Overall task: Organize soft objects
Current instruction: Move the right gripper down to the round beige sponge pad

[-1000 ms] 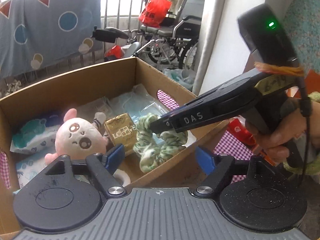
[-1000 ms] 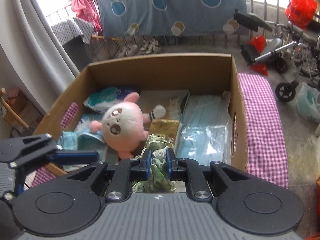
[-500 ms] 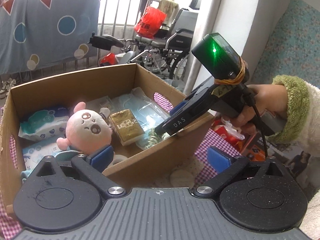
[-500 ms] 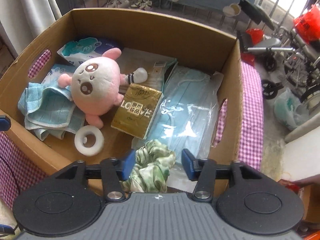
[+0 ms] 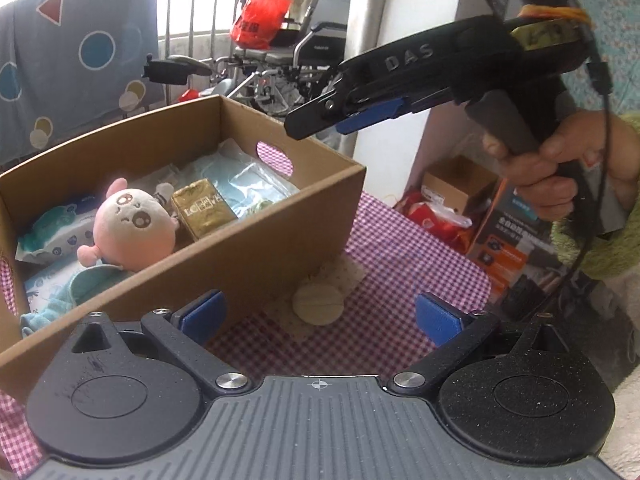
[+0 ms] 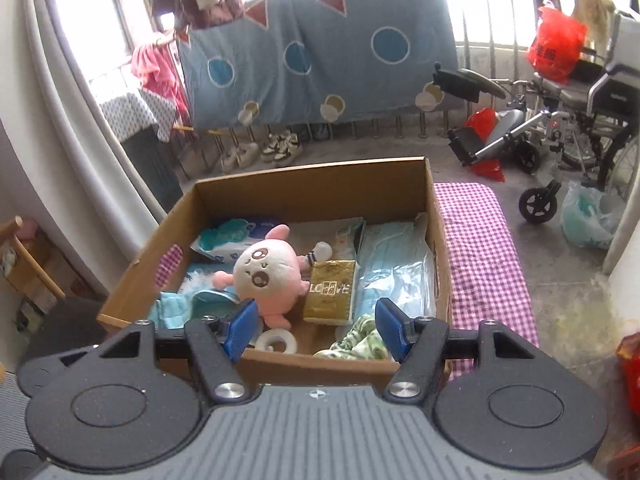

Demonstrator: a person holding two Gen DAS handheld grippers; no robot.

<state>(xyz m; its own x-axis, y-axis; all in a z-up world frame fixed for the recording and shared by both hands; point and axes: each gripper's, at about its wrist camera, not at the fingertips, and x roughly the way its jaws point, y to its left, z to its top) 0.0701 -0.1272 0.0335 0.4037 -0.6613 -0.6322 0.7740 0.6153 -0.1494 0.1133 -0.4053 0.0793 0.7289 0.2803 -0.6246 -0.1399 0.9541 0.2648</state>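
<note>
Now the green scrunchie [image 6: 362, 342] lies inside the box [image 6: 280, 360], in the near right corner, against the front wall and just beside the mask pack [image 6: 400, 268]. The right gripper [image 6: 316, 330] hangs above that wall; its jaws have just been opening and stand partly apart with nothing between them. The left gripper [image 5: 320, 316] is spread wide and empty over the checked cloth [image 5: 400, 248], where a pale round pad [image 5: 318, 304] sits near the box's outer wall.

That pad looks like the next soft thing to move. It should be light and yielding, probably flat, so a pinch across its edges from above suits it better than a push. The scrunchie is limp fabric and will bunch; any fold gives a hold. The pink plush [image 6: 268, 270] is round and squashy, so grip its body, not a limb. The gold pack [image 6: 330, 292] looks firmer and a bit slick.

Counted in the box: one scrunchie, one plush, one gold pack, one white ring [image 6: 276, 344], one blue towel [image 6: 172, 314], one mask pack, and two wipe packs as far as I can tell. Outside it: one pad.
</note>
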